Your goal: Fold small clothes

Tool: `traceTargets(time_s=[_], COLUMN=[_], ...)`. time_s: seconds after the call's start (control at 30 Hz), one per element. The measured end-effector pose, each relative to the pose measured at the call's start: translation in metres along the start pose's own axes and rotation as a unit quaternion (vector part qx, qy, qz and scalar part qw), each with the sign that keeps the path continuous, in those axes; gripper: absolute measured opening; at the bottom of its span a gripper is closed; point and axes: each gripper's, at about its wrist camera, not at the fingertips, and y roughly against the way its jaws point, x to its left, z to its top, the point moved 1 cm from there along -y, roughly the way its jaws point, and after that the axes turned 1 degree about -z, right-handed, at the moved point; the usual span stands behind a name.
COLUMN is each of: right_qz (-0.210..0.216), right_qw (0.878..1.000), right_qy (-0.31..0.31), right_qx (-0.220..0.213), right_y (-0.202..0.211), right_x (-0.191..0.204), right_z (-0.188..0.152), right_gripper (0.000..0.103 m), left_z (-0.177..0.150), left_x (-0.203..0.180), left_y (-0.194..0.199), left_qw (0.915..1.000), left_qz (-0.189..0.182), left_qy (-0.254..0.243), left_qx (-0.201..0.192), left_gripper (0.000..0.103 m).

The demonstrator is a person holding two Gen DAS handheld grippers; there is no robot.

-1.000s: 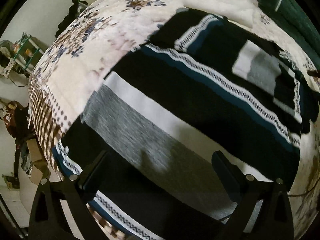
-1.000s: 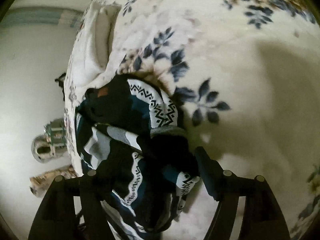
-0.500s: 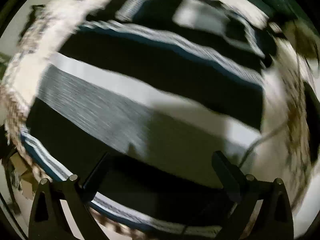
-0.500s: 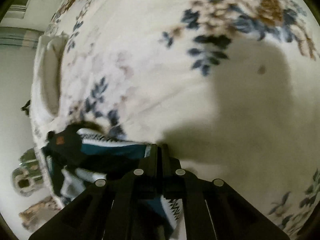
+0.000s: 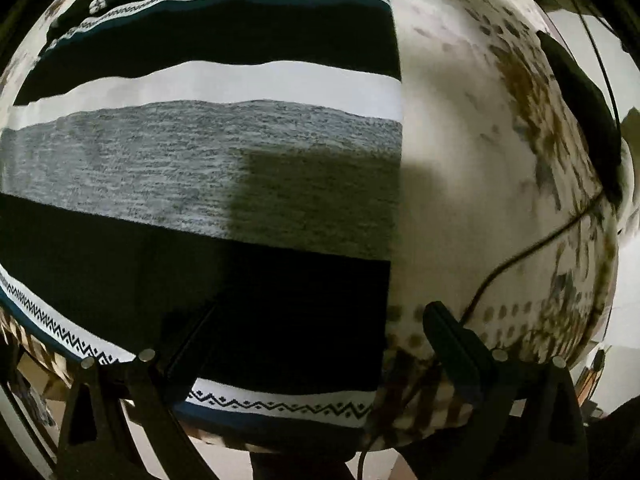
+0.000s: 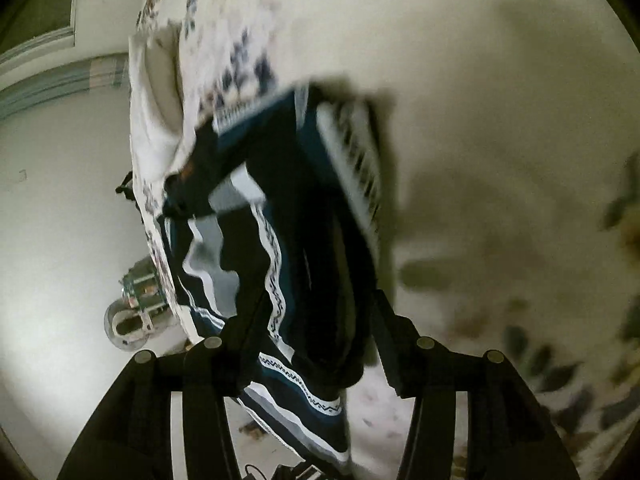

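Observation:
A striped knit sweater, black, white, grey and teal with zigzag bands, lies flat on a floral bedspread. My left gripper is open just above the sweater's lower right corner, near the bed's front edge. In the right wrist view the same sweater is bunched and folded over on itself. My right gripper stands open with folded sweater fabric between its fingers; this view is blurred.
A black cable runs across the bedspread right of the sweater. A dark object lies at the bed's right edge. A white pillow lies at the far side. Floor and a fan-like object lie beyond the bed.
My left gripper has swung right to the sweater's lower right corner. My right gripper was open, shut on the sweater half a second ago, and has opened again with the fabric folded over.

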Motion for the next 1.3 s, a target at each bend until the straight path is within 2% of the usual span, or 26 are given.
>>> traceTargets(time_s=[0.03,0.17,0.2,0.27,0.33,0.4,0.5,0.63,0.77,0.83,0.97,1.03,1.13,1.2,1.27,1.3], right_qz=[0.001,-0.040,-0.038,-0.029,-0.013,-0.008,0.028,-0.014,-0.018,-0.022,-0.010,-0.003,0.003,-0.012,-0.026,-0.031], right_qw=[1.000,0.999,0.999,0.999,1.000,0.999,0.998,1.000,0.999,1.000,0.999,0.998,0.996,0.994,0.994,0.994], right_qy=[0.004,0.012,0.011,-0.014,-0.019,-0.017,-0.018,0.005,0.023,0.010,-0.010,-0.009,-0.002,0.017,0.034,0.038], right_qx=[-0.012,-0.017,-0.006,0.013,-0.011,-0.051,-0.044,-0.025,-0.017,-0.019,-0.037,-0.057,-0.088,-0.105,-0.102,-0.097], right_y=[-0.004,-0.004,-0.003,0.004,0.021,0.038,0.033,0.008,-0.006,-0.011,-0.007,0.009,0.029,0.031,0.028,0.024], right_x=[0.000,-0.005,-0.010,-0.021,-0.025,-0.024,-0.024,-0.011,-0.002,-0.008,-0.020,-0.024,-0.025,-0.019,-0.014,-0.012], right_z=[-0.004,-0.016,-0.020,-0.021,-0.013,-0.001,0.012,0.007,-0.015,-0.022,-0.018,-0.007,0.015,0.032,0.047,0.055], right_gripper=[0.007,0.008,0.009,0.035,0.064,0.075,0.075,0.075,0.075,0.075,0.075,0.075,0.075,0.075,0.075,0.075], left_z=[0.000,-0.008,-0.009,-0.015,-0.020,-0.022,-0.019,-0.003,0.009,0.023,0.032,0.022,0.007,-0.003,-0.010,-0.010], left_x=[-0.001,-0.011,-0.017,-0.020,-0.024,-0.030,-0.036,-0.031,-0.015,-0.001,0.010,-0.002,-0.026,-0.048,-0.059,-0.061], left_y=[0.000,0.003,0.001,-0.002,-0.009,-0.014,-0.016,-0.002,0.017,0.021,0.011,0.004,-0.015,-0.030,-0.033,-0.034], left_qw=[1.0000,0.9999,0.9998,0.9998,0.9997,0.9997,0.9999,0.9999,0.9983,0.9963,0.9892,0.9904,0.9954,0.9982,0.9993,0.9994], left_qz=[0.001,-0.002,0.001,-0.001,0.001,0.000,-0.008,-0.012,-0.018,-0.027,-0.096,-0.105,-0.085,-0.059,-0.031,-0.019], left_qy=[-0.003,-0.016,-0.018,-0.021,-0.024,-0.023,-0.014,0.003,0.040,0.066,0.105,0.087,0.043,0.005,-0.022,-0.028], left_qx=[0.000,-0.004,-0.002,0.005,0.009,0.010,0.004,-0.010,-0.038,-0.047,-0.032,-0.022,0.002,0.010,0.007,0.006], left_gripper=[0.102,0.102,0.102,0.102,0.102,0.102,0.102,0.101,0.101,0.101,0.101,0.101,0.101,0.100,0.089,0.076])
